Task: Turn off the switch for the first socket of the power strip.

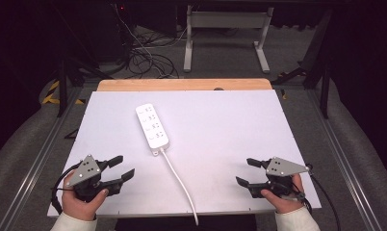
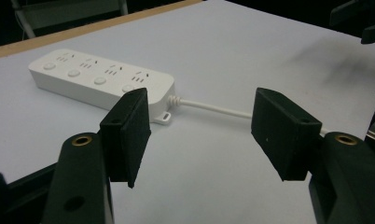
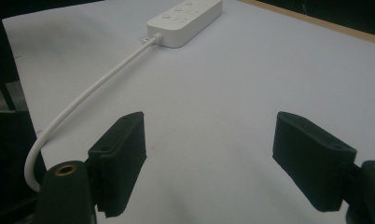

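From above, a white power strip (image 1: 152,126) is lying a little left of centre on the white table top (image 1: 230,125), its long side running from far left to near right, four sets of sockets facing up. Its white cord (image 1: 179,180) is trailing from the near end toward the near edge of the table and dropping over it. The left gripper (image 1: 122,172) is sitting at the near left corner in a person's left hand (image 1: 83,197), its jaws spread apart and gripping nothing, pointing right and slightly away. The right gripper (image 1: 247,172) is resting at the near right in the right hand (image 1: 280,197), jaws likewise parted and empty, pointing left. Both are well apart from the strip. A strip of bare wood (image 1: 182,84) is showing along the table's far edge, and cables (image 1: 143,57) are lying on the floor beyond, beside a white metal frame (image 1: 225,33). In the left gripper view, the two black jaws are standing wide, nothing between them but table; the power strip (image 2: 101,79) is lying beyond the left-hand jaw, and the cord (image 2: 213,108) is running rightward across the gap. In the right gripper view, the jaws are again held wide and empty above the table top (image 3: 251,70); the power strip (image 3: 185,21) is lying far off at the top, and its cord (image 3: 83,98) is curving down the left side to the table's edge.
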`<act>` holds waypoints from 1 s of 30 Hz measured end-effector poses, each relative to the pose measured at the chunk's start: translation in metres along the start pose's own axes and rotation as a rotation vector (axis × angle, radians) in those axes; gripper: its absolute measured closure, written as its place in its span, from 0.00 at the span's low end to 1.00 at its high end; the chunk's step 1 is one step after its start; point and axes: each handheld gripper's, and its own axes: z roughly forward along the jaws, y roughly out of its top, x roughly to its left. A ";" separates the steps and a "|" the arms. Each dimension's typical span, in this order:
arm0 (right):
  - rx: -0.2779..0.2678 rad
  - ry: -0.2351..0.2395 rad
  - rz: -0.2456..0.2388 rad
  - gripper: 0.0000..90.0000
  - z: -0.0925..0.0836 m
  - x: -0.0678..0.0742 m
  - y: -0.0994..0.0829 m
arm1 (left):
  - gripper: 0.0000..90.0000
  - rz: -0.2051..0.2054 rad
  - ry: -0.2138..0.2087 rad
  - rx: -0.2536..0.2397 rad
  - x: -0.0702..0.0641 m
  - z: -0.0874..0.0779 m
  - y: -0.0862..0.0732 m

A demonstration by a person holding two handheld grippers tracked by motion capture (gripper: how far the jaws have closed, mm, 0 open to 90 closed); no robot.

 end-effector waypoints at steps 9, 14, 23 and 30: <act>0.008 0.004 0.004 0.29 0.001 -0.001 -0.001 | 0.44 0.000 -0.030 0.003 0.008 0.009 0.018; 0.013 0.007 0.004 0.29 0.002 0.000 -0.001 | 0.47 0.007 -0.042 0.012 0.012 0.021 0.029; 0.015 0.007 0.004 0.29 0.002 0.000 -0.002 | 0.49 0.009 -0.040 0.037 0.020 0.037 0.039; 0.009 -0.002 0.005 0.29 0.001 0.000 -0.002 | 0.53 0.032 -0.030 0.056 0.027 0.048 0.046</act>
